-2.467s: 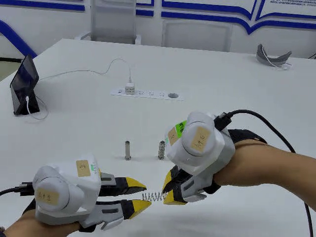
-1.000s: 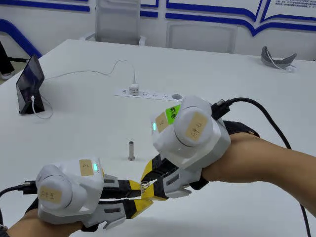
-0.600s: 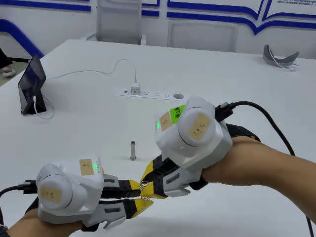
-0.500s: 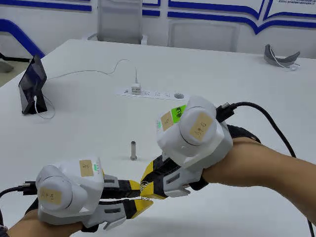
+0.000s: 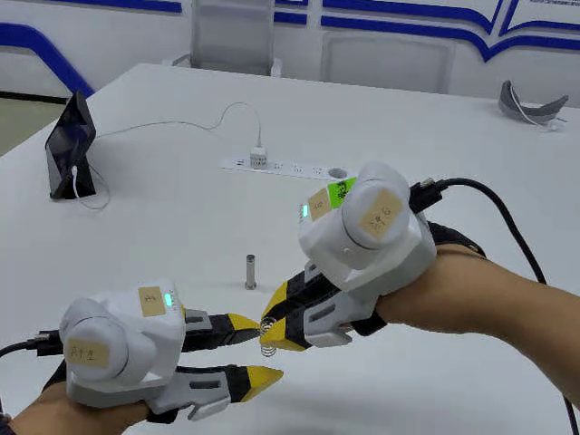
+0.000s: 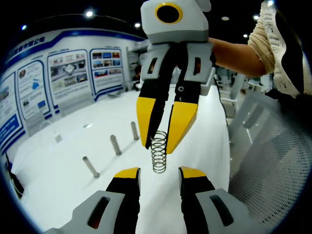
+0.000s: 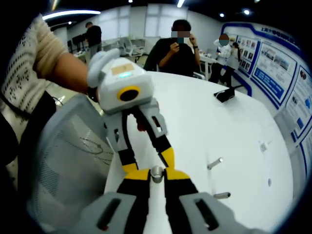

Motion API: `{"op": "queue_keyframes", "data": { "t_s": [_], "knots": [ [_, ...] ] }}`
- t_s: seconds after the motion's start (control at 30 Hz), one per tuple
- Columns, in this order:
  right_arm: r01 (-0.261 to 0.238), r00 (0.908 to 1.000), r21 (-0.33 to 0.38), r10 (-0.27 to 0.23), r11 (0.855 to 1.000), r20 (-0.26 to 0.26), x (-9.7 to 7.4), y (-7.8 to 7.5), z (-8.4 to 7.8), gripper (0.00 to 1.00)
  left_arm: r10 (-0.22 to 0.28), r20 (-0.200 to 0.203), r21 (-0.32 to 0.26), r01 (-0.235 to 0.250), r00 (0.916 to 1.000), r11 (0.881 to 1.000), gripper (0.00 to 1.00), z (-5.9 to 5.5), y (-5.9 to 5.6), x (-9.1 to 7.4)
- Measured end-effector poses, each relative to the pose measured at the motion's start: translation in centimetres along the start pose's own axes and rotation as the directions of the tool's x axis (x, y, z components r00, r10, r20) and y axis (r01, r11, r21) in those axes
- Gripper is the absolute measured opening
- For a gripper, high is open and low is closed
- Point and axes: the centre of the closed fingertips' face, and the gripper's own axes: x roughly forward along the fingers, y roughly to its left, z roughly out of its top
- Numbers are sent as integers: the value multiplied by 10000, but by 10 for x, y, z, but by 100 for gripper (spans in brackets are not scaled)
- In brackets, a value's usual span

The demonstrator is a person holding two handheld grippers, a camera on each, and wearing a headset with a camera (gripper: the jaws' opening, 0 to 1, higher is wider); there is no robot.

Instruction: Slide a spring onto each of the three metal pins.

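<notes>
The left gripper (image 5: pixel 255 352) has spread its jaws open; the right gripper (image 5: pixel 272 328) alone, jaws closed, pinches the spring (image 6: pixel 158 153) above the worktop (image 5: pixel 163 227).

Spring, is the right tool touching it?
Touching. The left gripper view shows the right tool pinching the spring between its yellow jaws.

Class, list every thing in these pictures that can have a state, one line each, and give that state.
left gripper: jaws open, holding nothing
right gripper: jaws shut on the spring
spring: gripped at one end, on no pin
pin: standing upright, bare
power strip: one plug in it
</notes>
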Motion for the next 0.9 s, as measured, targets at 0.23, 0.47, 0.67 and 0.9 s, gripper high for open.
{"op": "queue_keyframes", "data": {
  "t_s": [0.23, 0.47, 0.67, 0.9],
  "knots": [
    [214, 9997, 110, -215, 9997, 92, -2, -11, 2, 12, 600, 200, -546, -588, 9980, 9968, 46, -3, 13, -7],
    [555, 9981, 385, -565, 9977, 246, -8, -28, 6, 12, 1043, 320, -977, -1007, 9940, 9901, 55, -8, 23, -15],
    [825, 9954, 536, -849, 9951, 438, -9, -40, 13, 12, 1269, 324, -1132, -1225, 9914, 9860, 60, -10, 28, -18],
    [979, 9937, 672, -1012, 9929, 477, -6, -52, 15, 12, 1340, 326, -1261, -1290, 9904, 9836, 62, -14, 30, -20]
  ]
}}
